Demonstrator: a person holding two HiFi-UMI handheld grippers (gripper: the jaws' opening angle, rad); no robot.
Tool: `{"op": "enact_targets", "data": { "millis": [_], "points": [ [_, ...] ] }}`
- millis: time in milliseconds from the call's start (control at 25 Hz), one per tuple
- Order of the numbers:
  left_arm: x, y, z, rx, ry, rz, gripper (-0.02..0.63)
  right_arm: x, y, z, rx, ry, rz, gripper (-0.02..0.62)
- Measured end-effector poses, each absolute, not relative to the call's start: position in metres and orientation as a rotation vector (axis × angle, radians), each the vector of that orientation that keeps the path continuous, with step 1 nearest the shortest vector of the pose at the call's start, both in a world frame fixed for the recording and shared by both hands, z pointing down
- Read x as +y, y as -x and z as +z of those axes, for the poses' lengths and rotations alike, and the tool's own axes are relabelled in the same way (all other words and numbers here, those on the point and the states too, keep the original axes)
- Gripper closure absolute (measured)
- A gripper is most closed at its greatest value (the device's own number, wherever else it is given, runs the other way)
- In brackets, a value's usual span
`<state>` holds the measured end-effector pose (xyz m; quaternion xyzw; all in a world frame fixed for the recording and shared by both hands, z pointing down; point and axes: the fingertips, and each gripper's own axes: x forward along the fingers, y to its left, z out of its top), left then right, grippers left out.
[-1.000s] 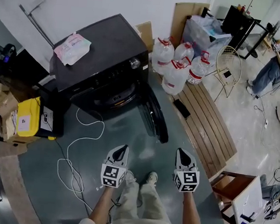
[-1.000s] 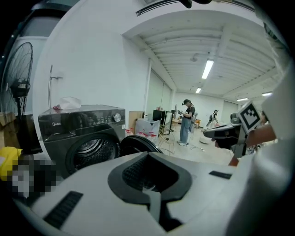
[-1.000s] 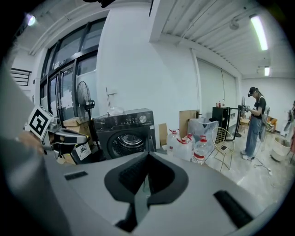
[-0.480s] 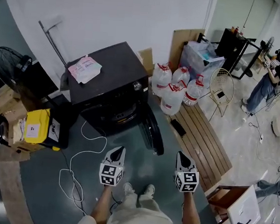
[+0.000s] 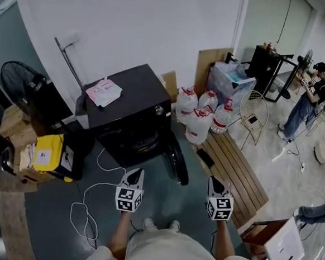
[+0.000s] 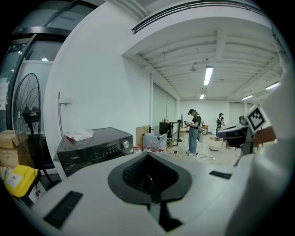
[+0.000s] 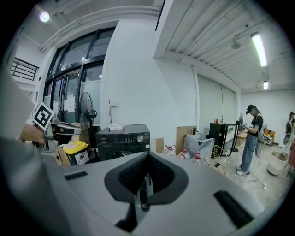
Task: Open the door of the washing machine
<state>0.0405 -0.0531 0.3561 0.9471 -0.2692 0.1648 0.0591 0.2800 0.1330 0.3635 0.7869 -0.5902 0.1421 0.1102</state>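
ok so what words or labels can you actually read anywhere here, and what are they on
"Midea": faint brand at the left end of the control panel on the washing machine, left gripper view.
Label on the yellow box: too small to read.
Print on the pink packet on top of the machine: blurred.
Red labels on the water jugs: too small to read.

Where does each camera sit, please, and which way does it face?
Head view: on the head, looking steeply down at the washing machine; forearms, left gripper and right gripper show.
Left gripper view: on that gripper, facing the washing machine along shut jaws.
Right gripper view: the same, from the right.
All three share the washing machine.
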Motion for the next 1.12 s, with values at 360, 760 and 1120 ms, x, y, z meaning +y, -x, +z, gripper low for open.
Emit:
{"op": "enact_targets", "data": {
  "millis": [360,760,1120],
  "points": [
    [-0.039,-0.031,0.349,-0.857,-2.854,0.469,0.598,0.143,-0.281,0.352,-1.747,-2.309,0.373,0.597],
    [-0.038,-0.037,0.345,-0.873,-2.851,0.450,0.598,0.138,-0.283,0.351,-1.767,-2.314,0.361,0.597],
    [-0.039,-0.040,0.344,-0.878,-2.852,0.450,0.598,0.134,-0.284,0.353,-1.780,-2.302,0.370,0.597]
  ]
}}
